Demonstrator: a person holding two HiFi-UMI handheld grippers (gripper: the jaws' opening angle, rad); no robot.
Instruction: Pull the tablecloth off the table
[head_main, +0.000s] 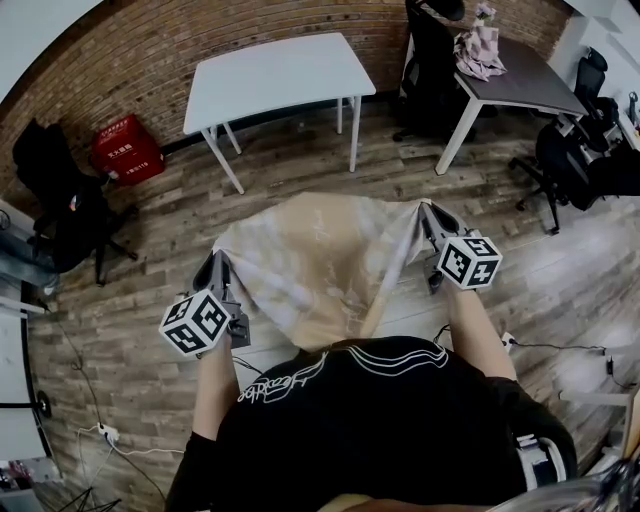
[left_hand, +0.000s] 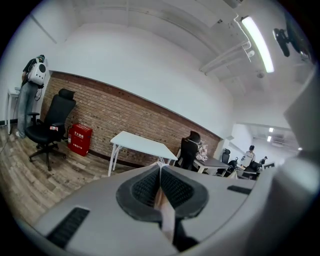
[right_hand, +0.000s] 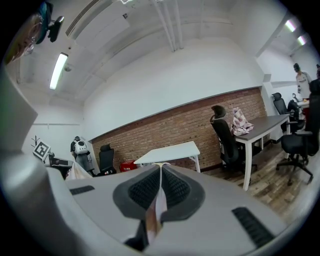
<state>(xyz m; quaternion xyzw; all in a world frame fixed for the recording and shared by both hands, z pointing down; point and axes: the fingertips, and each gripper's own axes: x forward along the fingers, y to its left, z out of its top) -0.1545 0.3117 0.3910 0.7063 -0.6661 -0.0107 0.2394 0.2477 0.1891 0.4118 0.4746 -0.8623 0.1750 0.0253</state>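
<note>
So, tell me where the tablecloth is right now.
In the head view the tablecloth hangs mid-frame above the wooden floor, stretched between the left hand-held gripper and the right hand-held gripper, clear of the white table.

Tablecloth (head_main: 320, 265) hangs spread between left gripper (head_main: 217, 262) and right gripper (head_main: 426, 210), with one corner between the fingers of each. It is above the floor (head_main: 300, 170), directly in front of the person, well apart from the near desk (head_main: 275, 75).

The near desk stands beyond the cloth, against the wall (head_main: 150, 50).
- Left of it, on the floor by the wall: box (head_main: 127, 150).
- Further left: office chair (head_main: 55, 205).
- To its right: second desk (head_main: 525, 85), with a cloth bundle (head_main: 478, 50) on its far end and a chair (head_main: 430, 60) at its left side.

Far right: more chairs (head_main: 575, 160). Lower left, on the floor: power strip (head_main: 108, 433).
</note>
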